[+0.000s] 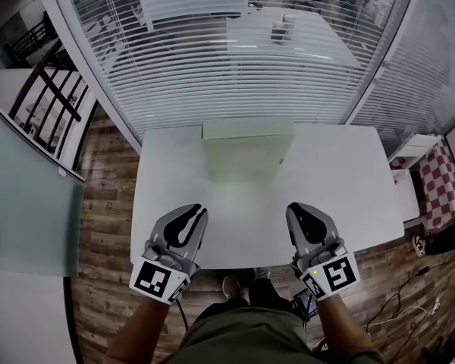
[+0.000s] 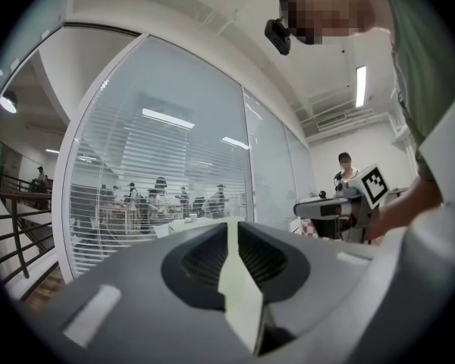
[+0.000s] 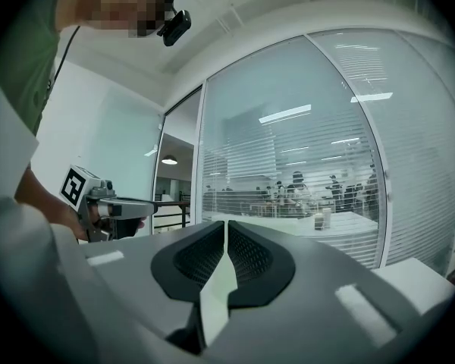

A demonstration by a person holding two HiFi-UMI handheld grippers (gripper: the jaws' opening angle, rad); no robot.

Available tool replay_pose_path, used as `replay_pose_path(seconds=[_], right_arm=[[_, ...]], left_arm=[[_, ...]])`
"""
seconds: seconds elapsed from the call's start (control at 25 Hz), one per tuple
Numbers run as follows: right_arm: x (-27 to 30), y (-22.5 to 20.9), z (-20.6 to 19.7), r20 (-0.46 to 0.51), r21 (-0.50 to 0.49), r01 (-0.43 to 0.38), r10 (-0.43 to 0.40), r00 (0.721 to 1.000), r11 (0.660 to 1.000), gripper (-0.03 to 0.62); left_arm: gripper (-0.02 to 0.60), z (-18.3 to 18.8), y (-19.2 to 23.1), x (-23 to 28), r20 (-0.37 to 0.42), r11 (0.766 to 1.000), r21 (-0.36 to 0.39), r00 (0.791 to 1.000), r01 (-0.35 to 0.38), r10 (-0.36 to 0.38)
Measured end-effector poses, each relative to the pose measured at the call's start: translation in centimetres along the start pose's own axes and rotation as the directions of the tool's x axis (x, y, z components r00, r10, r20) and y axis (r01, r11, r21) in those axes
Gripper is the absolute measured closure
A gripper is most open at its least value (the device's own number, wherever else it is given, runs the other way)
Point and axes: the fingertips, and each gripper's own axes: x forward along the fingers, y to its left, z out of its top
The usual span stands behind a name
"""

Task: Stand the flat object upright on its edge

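Showing the left hand-held gripper (image 1: pixel 197 212) over the near left edge of the white bench (image 1: pixel 349 173), jaws drawn together with nothing between them; placing the pale green flat object (image 1: pixel 247 154) at the middle of the bench's far side, apparently upright on its edge, just before the blinds (image 1: pixel 235 74), well apart from both grippers; showing the right hand-held gripper (image 1: pixel 294 209) over the near right edge, jaws likewise together and empty

Right gripper (image 3: pixel 226 227) fingers (image 3: pixel 250 258) together, nothing between.
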Motion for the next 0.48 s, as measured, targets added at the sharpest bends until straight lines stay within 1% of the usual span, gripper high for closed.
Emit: replay_pose_path(seconds=[0.2, 0.48], right_arm=[[0.2, 0.9, 0.1, -0.003, 0.001, -0.015, 0.015, 1.000, 1.000, 0.582], [0.3, 1.9, -0.3, -0.024, 0.009, -0.034, 0.034, 0.999, 0.999, 0.582]], left_arm=[[0.555, 0.3, -0.1, -0.2, 0.005, 1.000, 0.001, 1.000, 0.005, -0.005], [0.569, -0.2, -0.7, -0.4, -0.007, 1.000, -0.018, 1.000, 0.015, -0.016]])
